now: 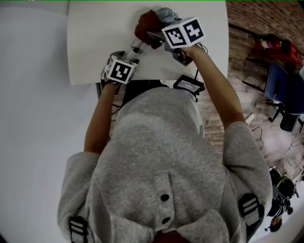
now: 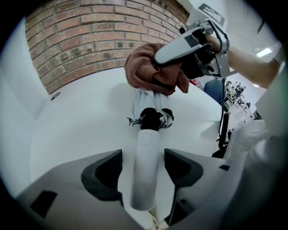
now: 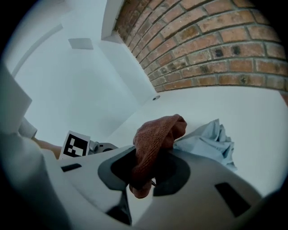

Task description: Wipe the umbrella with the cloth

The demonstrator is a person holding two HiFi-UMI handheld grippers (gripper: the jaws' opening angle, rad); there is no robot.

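A folded light-blue umbrella (image 2: 150,104) lies on the white table (image 1: 95,42). Its white handle (image 2: 145,179) runs back between the jaws of my left gripper (image 2: 143,157), which is shut on it. A reddish-brown cloth (image 2: 146,67) rests on top of the umbrella's fabric, pinched in my right gripper (image 2: 173,51). In the right gripper view the cloth (image 3: 155,134) bunches up out of the right gripper (image 3: 148,168), with the umbrella's fabric (image 3: 207,143) just beyond. From the head view, the cloth (image 1: 146,23) and umbrella (image 1: 167,13) sit at the table's far side.
A brick wall (image 2: 90,40) stands behind the table. A small round hole (image 2: 54,95) is in the tabletop at the left. A black device (image 1: 189,84) hangs at the table's near edge. Chairs and clutter (image 1: 280,95) fill the floor to the right.
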